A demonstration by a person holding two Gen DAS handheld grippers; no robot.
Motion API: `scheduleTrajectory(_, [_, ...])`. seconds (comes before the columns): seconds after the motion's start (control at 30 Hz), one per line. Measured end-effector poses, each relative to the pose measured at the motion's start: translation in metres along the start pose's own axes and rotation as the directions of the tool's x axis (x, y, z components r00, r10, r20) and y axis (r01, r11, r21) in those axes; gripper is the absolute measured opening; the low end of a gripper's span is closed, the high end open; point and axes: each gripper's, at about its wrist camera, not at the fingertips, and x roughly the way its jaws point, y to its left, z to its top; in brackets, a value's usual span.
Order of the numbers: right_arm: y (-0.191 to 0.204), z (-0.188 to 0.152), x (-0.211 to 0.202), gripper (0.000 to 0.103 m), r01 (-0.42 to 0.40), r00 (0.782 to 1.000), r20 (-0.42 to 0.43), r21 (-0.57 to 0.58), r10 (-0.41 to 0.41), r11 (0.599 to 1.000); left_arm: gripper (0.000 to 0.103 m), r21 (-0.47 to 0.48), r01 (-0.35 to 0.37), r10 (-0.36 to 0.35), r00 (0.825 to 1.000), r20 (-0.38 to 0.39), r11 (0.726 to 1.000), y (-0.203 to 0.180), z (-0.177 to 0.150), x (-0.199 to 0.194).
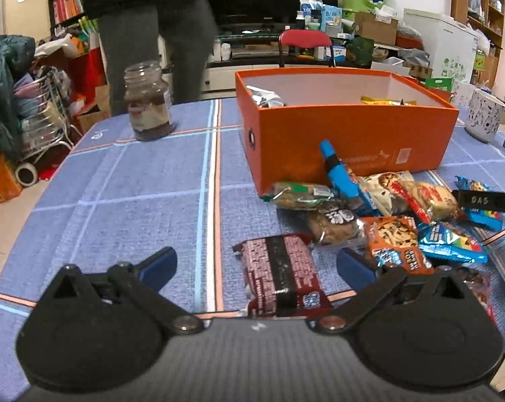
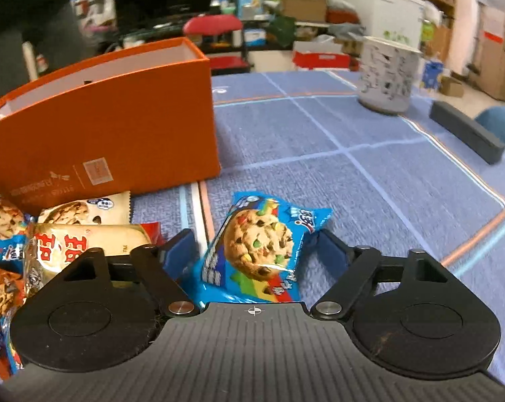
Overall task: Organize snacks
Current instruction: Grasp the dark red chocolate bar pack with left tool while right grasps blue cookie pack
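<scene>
An open orange box stands on the blue checked tablecloth, with a few wrapped snacks inside. A pile of snack packets lies in front of it. My left gripper is open and low over a dark red packet, which lies between its wide-spread fingers untouched. My right gripper has a blue cookie packet between its fingers. The right finger meets the packet's corner; a narrow gap shows at the left finger. The right gripper's black tip shows at the pile's right end.
A glass jar with dark contents stands at the table's far left. A white patterned cup and a black bar sit at the right. A person stands behind the table. More packets lie left of the right gripper.
</scene>
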Motion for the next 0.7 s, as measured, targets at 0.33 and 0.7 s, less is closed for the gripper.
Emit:
scheduleTrajectory(0.33, [-0.031, 0.016, -0.004, 0.077, -0.148, 0.983, -0.132, -0.145, 0.129, 0.978, 0.100, -0.047, -0.003, 0.002, 1.000, -0.018, 0.999, 0.002, -0.004, 0.004])
scheduleTrajectory(0.7, [-0.032, 0.007, -0.010, 0.075, -0.139, 0.990, -0.032, -0.167, 0.136, 0.976, 0.100, -0.001, 0.003, -0.003, 1.000, -0.027, 1.000, -0.016, -0.005, 0.012])
